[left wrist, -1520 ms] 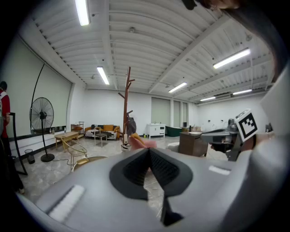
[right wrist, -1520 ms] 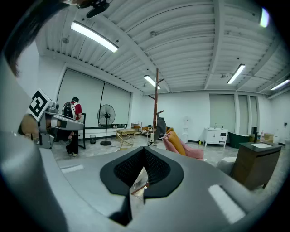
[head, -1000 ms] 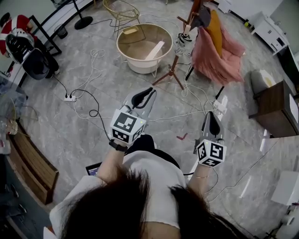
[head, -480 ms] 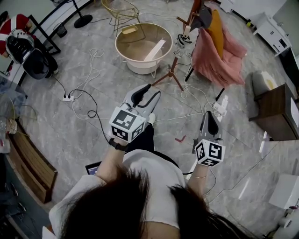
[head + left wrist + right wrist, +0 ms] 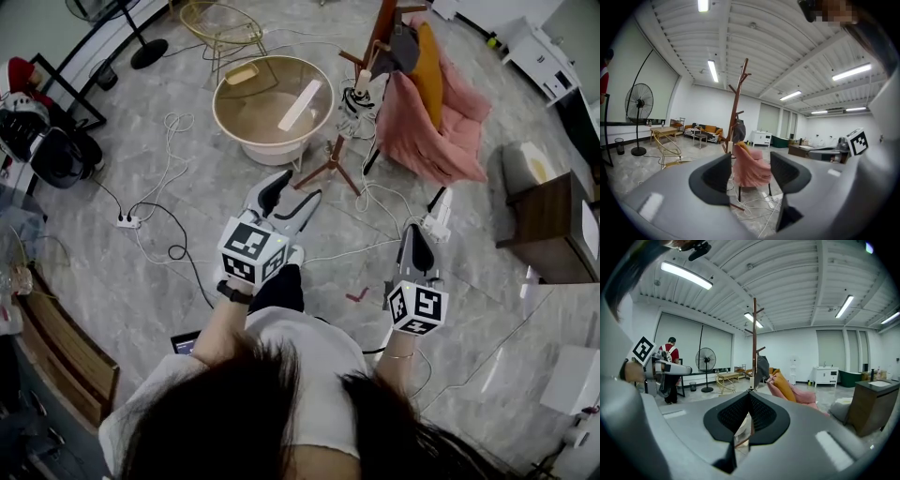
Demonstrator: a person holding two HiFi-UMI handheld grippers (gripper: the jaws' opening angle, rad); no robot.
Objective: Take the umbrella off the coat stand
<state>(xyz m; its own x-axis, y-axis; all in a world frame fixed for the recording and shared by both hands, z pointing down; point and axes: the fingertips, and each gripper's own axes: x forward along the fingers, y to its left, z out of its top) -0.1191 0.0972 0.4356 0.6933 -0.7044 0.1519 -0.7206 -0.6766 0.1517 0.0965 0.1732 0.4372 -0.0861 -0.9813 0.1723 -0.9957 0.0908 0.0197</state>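
A brown wooden coat stand [image 5: 380, 28] rises from the floor ahead of me, beside a pink armchair. A dark grey folded thing, which looks like the umbrella [image 5: 405, 45], hangs from one of its pegs; it also shows in the left gripper view [image 5: 738, 131] and in the right gripper view [image 5: 762, 367]. My left gripper [image 5: 298, 187] points towards the stand's feet, well short of them. Its jaws are opening, and nothing lies between them [image 5: 751, 171]. My right gripper [image 5: 419, 234] is held lower and to the right, jaws shut and empty [image 5: 750, 397].
A pink armchair [image 5: 441, 127] with an orange cushion stands right behind the stand. A round beige tub [image 5: 230, 112] holding a white board sits to its left. Cables [image 5: 375, 202] and a power strip [image 5: 127, 221] lie on the floor. A brown cabinet [image 5: 553, 220] is at the right.
Both grippers have moved forward towards the coat stand. The left gripper's jaws, shut a second ago, have spread apart. The right gripper's jaws stay shut.
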